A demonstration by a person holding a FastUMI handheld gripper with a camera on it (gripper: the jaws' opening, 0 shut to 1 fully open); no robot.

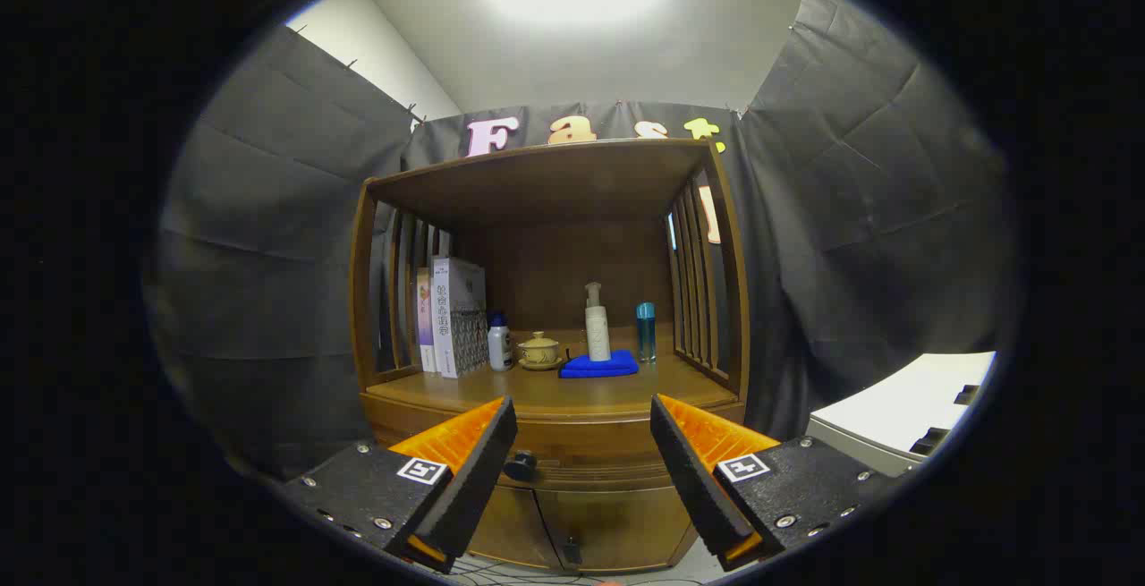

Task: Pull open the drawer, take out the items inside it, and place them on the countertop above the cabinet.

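your gripper (583, 443) hangs with fingers spread wide and holding nothing, the closed drawer (590, 461) just ahead below the countertop (537, 389), so you're at the opening step: line up on the round knob (521, 464) near your left finger and pinch it.

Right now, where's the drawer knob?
In the gripper view, the drawer knob sits on the cabinet front below the countertop, just inside the left finger of the open gripper.
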